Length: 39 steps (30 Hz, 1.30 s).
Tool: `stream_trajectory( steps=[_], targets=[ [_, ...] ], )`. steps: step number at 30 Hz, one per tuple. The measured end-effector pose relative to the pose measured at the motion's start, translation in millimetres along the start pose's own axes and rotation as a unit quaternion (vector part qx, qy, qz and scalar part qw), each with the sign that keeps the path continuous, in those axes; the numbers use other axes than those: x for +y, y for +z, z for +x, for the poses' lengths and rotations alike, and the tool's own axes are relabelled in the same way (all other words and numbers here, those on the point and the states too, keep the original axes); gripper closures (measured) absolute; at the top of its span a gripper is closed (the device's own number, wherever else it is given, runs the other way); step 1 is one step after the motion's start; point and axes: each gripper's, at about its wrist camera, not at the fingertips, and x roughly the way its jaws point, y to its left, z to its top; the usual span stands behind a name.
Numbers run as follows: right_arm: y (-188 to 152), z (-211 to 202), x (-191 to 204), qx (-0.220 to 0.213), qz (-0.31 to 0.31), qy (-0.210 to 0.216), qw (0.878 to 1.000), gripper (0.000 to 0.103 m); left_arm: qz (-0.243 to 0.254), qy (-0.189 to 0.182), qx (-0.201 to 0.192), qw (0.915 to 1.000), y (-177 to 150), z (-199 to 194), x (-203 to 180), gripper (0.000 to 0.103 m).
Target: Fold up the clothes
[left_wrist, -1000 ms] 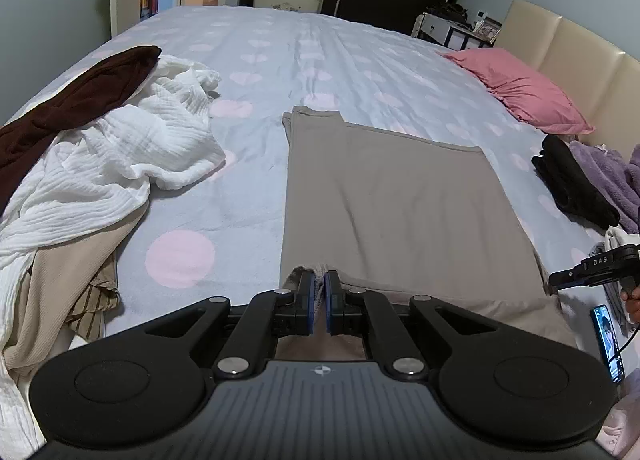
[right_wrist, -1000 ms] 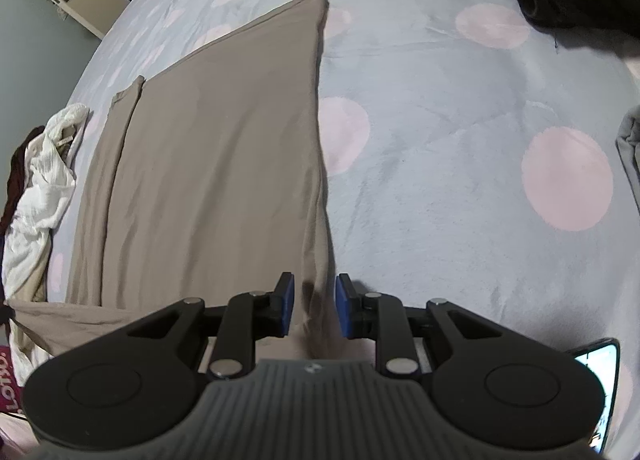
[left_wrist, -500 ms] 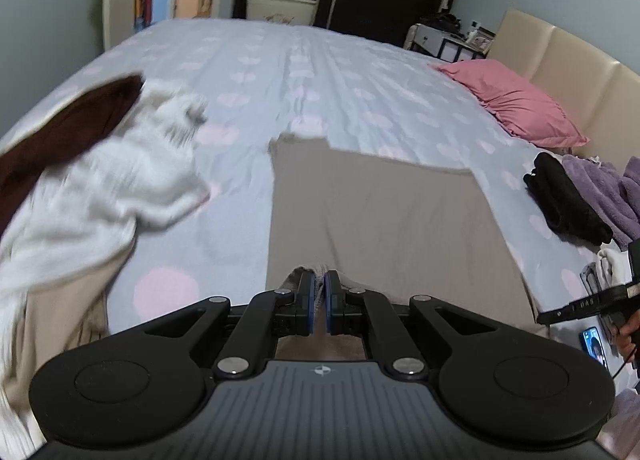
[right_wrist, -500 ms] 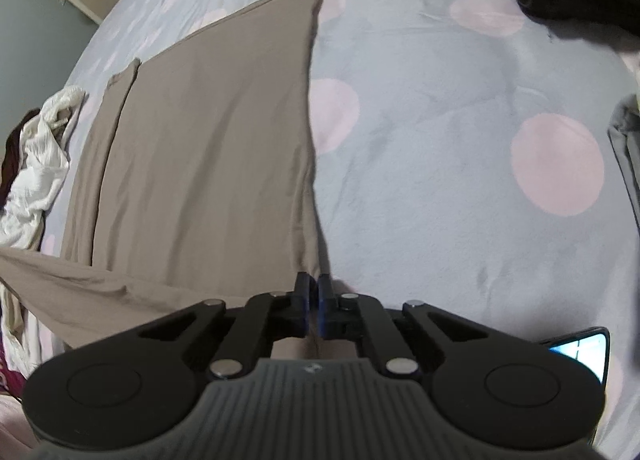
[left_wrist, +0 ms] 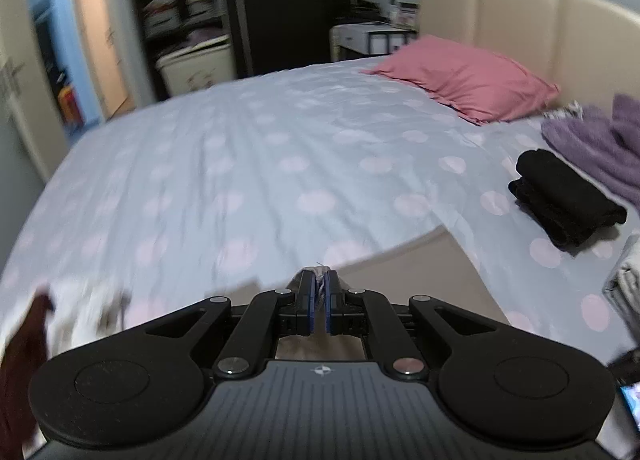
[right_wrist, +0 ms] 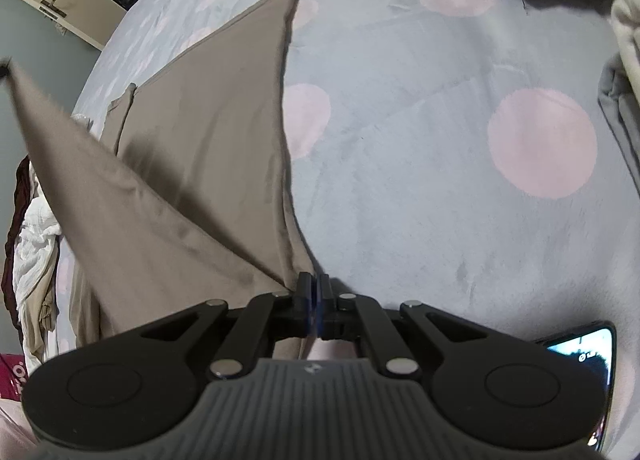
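Newly raised taupe garment (right_wrist: 168,180) corners; both claws (left_wrist: 319,287) (right_wrist: 315,287)

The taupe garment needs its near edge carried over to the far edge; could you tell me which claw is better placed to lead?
Probably the left claw: it has its corner of the taupe garment lifted, while the right claw pinches low near the bed.

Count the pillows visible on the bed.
1. A pink pillow lies at the head of the bed, against the beige headboard. More may sit out of frame to the right.
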Motion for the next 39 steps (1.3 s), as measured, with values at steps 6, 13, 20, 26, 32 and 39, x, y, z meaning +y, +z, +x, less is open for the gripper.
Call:
stream_trajectory(
  steps=[6,13,20,26,32,39],
  targets=[
    [-3,-1,-3,-0.012,0.018,0.001,1.000,0.101,0.093,-0.013,0.014,0.9954,58,76,-49,0.100],
    [-11,-7,-17,-0.036,0.086,0.029,0.995,0.101,0.146,-0.017,0.055,0.9876,84,169,-89,0.100],
    [-10,-1,-21,-0.032,0.103,0.032,0.994,0.101,0.154,-0.045,0.059,0.9852,87,227,-122,0.101],
    [-6,3,-21,-0.025,0.108,0.036,0.993,0.101,0.183,-0.047,0.065,0.9798,84,263,-154,0.101],
    [-5,6,-17,-0.021,0.103,0.035,0.994,0.101,0.167,-0.067,0.088,0.9797,69,290,-163,0.097],
    [-3,4,-14,-0.022,0.096,0.031,0.995,0.100,0.078,-0.096,0.057,0.9907,61,277,-127,0.062]
  ],
)
